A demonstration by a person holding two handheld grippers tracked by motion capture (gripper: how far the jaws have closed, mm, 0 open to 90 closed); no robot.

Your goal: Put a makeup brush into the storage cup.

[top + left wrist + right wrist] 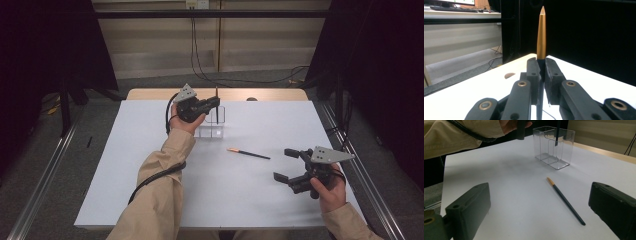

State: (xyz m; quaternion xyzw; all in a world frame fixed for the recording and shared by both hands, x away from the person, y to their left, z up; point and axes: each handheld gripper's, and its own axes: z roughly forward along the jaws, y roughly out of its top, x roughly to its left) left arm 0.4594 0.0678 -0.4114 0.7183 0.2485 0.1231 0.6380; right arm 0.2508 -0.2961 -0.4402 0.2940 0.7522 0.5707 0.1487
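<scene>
Nearest the high camera: tan-sleeved left forearm, entering at 6 o'clock and reaching up toward table centre.

White table [150, 190]: largest item, mostly bare. Wooden strip along its far edge at 12 o'clock.

Clear plastic organizer [554, 147]: upright, divided into compartments, sitting just past table centre toward 12 o'clock. No brush seated inside yet, as far as visible.

Right gripper [289, 165]: at roughly 4 o'clock of the table, jaws spread wide, nothing between them. Resting low, pointed toward 10 o'clock, at the loose brush.

Left gripper [216, 101]: at 12 o'clock of table centre, directly over the organizer. Jaws clenched on held brush [541, 37], gold-coloured handle end pointing straight up, dark shaft hanging down between the pads. Seen from the right gripper view, lower tip hanging inside the top of the organizer, above a back compartment; contact with the floor of the compartment not discernible.

Loose brush [565, 200]: flat on the table between organizer and right gripper, about 3 o'clock of centre, orange end toward the organizer, dark end toward the right gripper. Untouched.

Progress, judged: about halfway on the first of two brushes. Held brush lifted, aligned and partly lowered; release into the compartment not yet done. Loose brush entirely left: grasp, lift, upend, drop in.
</scene>
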